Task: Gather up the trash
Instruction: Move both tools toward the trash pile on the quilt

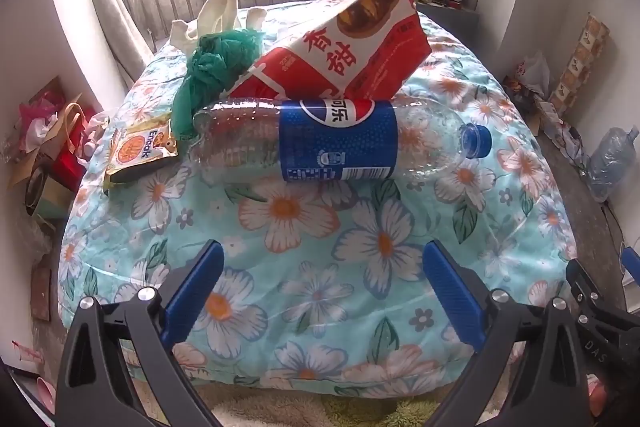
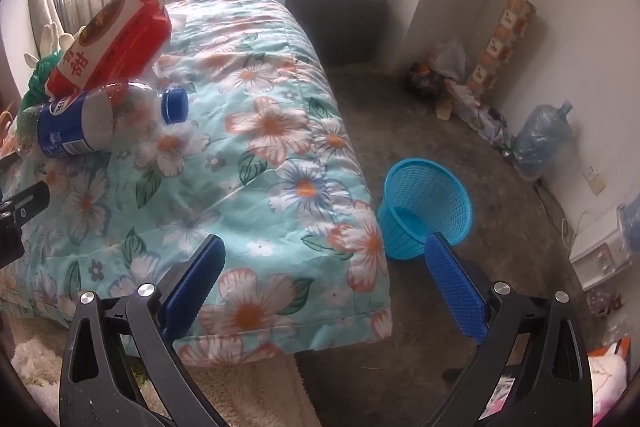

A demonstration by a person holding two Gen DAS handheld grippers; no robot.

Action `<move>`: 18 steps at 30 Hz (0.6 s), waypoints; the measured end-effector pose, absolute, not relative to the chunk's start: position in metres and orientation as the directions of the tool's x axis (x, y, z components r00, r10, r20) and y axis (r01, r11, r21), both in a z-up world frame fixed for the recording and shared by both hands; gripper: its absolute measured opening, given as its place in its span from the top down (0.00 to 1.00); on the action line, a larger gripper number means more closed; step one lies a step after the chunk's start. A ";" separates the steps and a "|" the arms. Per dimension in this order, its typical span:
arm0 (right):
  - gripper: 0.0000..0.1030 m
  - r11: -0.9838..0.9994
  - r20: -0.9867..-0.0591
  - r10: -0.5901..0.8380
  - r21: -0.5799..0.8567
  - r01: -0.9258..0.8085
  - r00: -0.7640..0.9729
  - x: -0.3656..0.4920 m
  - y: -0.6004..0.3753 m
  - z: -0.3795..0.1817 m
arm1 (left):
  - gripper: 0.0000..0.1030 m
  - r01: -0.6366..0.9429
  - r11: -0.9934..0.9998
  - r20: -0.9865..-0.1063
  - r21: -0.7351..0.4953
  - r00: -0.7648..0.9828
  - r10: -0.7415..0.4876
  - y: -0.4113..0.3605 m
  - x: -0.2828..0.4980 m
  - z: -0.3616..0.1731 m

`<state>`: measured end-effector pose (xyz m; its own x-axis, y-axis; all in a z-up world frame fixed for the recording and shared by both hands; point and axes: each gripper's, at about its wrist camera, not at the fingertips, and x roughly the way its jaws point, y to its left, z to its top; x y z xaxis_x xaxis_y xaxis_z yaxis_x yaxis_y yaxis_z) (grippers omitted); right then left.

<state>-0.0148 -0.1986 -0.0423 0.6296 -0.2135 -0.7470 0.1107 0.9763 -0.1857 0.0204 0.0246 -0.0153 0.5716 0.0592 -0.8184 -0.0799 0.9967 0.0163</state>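
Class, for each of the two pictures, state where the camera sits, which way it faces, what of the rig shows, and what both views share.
Left wrist: on the left gripper, angled down at the floral quilt and clear plastic cola bottle with blue label; its blue-padded fingers stand open.
Right wrist: on the right gripper, angled down at the quilt's edge and blue mesh plastic basket; open fingers show.
Shared: bottle, quilt, red-and-white snack bag.

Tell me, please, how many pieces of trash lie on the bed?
4: the clear bottle lying in front; the red bag leaning behind it; the green net to its left; the yellow packet farthest left. More may be hidden behind them.
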 end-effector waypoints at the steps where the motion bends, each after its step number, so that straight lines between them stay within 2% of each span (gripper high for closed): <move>1: 0.07 0.976 -0.749 -0.214 -0.189 0.109 0.627 -0.013 -0.198 -0.043 | 0.05 -0.082 0.996 -0.818 0.019 0.572 0.062 0.025 0.022 -0.016; 11: 0.07 0.973 -0.767 -0.223 -0.214 0.088 0.602 0.008 -0.190 -0.054 | 0.05 -0.079 0.996 -0.812 0.032 0.580 0.073 0.030 0.039 -0.023; 16: 0.07 0.996 -0.780 -0.092 -0.077 0.051 0.618 0.014 -0.195 -0.053 | 0.05 -0.052 0.999 -0.809 -0.007 0.588 0.025 0.040 0.044 -0.025; 18: 0.07 0.999 -0.750 -0.031 -0.016 0.028 0.661 0.025 -0.190 -0.052 | 0.05 -0.035 0.999 -0.805 -0.037 0.593 -0.009 0.048 0.045 -0.026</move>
<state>0.0251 -0.1902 -0.0521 0.6609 -0.0306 -0.7498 0.0276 0.9995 -0.0165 0.0449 0.0482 -0.0261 0.5930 -0.0086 -0.8052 -0.0351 0.9987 -0.0366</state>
